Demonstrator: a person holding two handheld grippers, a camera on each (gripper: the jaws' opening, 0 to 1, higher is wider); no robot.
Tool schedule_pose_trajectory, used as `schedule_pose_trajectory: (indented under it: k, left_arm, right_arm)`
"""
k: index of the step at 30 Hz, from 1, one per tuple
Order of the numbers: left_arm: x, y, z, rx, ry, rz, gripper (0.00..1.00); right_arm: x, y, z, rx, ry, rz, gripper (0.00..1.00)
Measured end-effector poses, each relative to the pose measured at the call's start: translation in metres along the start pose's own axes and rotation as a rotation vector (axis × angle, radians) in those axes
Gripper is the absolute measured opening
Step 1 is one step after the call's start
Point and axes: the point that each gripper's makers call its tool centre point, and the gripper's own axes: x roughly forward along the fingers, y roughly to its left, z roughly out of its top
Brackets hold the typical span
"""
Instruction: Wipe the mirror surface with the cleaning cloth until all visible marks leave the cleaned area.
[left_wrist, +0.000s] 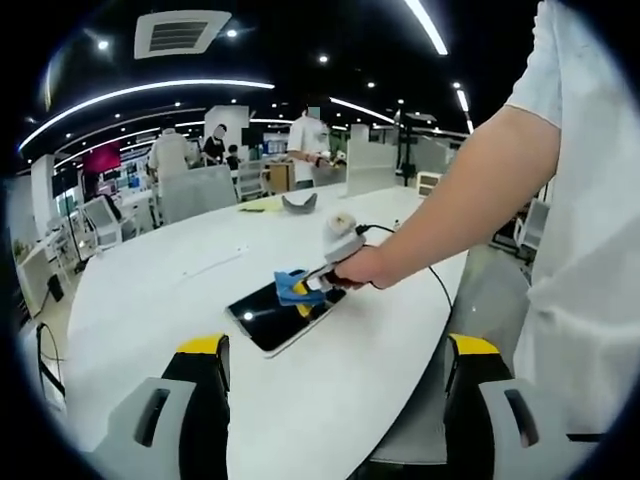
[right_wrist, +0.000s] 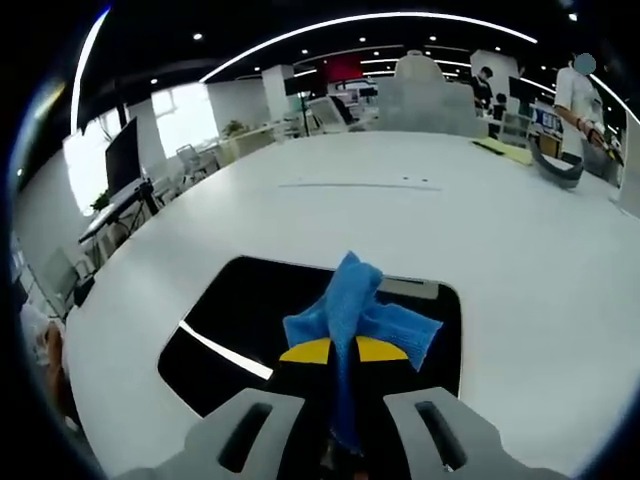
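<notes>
One mirror, one blue cloth and one grey object far off sit on one white bench.

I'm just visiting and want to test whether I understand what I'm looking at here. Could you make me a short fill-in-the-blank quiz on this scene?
1. The right gripper is clamped on a ____ cleaning cloth.
2. The cloth is pressed on a dark mirror that lies flat on the ____ table.
3. The left gripper holds nothing; its jaws stand ____.

Missing words: blue; white; open
</notes>
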Motion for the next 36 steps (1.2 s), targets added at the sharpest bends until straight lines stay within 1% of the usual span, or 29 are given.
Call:
schedule_pose_trajectory:
  k: [11,21,27,30,33,36]
  left_arm:
    - [-0.009,0.006,-0.004,-0.001,-0.001,0.011,0.89]
    - [-0.019,0.015,-0.007,-0.011,-0.003,0.026,0.88]
    - [-0.025,0.015,-0.011,-0.013,-0.001,0.036,0.87]
    - [-0.027,0.015,-0.012,-0.018,0.001,0.036,0.87]
    - [-0.029,0.016,-0.013,-0.018,0.003,0.039,0.87]
    - [-0.031,0.017,-0.012,-0.015,0.002,0.038,0.87]
  right_arm:
    - [0.006,0.016,0.001,-0.011,0.007,0.019,0.02]
    - [0.013,0.040,0.003,-0.044,0.016,0.053,0.02]
    - [0.016,0.051,0.003,-0.064,0.022,0.072,0.02]
    - [0.016,0.055,0.003,-0.073,0.029,0.081,0.02]
    - [0.021,0.057,0.003,-0.092,0.039,0.095,0.02]
    - [0.023,0.058,0.003,-0.101,0.037,0.089,0.02]
